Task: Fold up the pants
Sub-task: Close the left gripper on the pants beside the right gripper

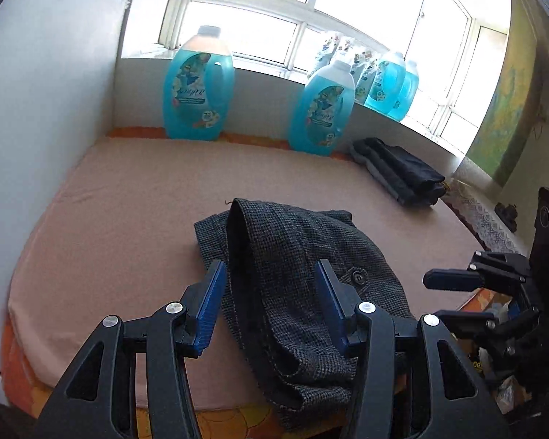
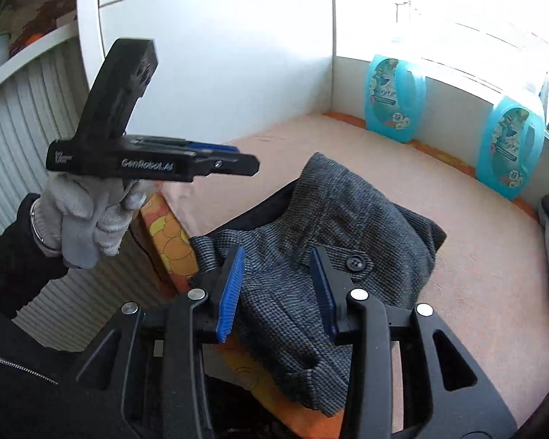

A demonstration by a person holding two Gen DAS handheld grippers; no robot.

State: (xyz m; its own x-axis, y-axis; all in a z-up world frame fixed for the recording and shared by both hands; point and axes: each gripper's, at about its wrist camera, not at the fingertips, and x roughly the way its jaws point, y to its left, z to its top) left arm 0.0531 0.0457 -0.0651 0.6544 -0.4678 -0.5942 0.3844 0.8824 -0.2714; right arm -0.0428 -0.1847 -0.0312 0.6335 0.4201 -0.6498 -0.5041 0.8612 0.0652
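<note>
Grey tweed pants point(image 1: 292, 234) lie crumpled at the near edge of a bed with a pink sheet point(image 1: 128, 201). Their button point(image 1: 358, 277) faces up and one end hangs over the edge. My left gripper point(image 1: 271, 267) hovers over them, open, its blue pads apart and holding nothing. In the right wrist view a gloved hand point(image 2: 84, 219) holds that left gripper point(image 2: 243, 159) in the air above the bed's corner. My right gripper point(image 2: 277, 252) is open too, just above the pants point(image 2: 347, 212) near the button. It also shows at the right of the left wrist view as the right gripper point(image 1: 433, 298).
Two blue detergent bottles point(image 1: 197, 87) point(image 1: 322, 109) stand at the bed's far edge below the window, with more on the sill. A stack of folded dark clothes point(image 1: 399, 172) lies at the far right. A white panel point(image 1: 47, 109) borders the left side, and a radiator point(image 2: 29, 109) is beside the bed.
</note>
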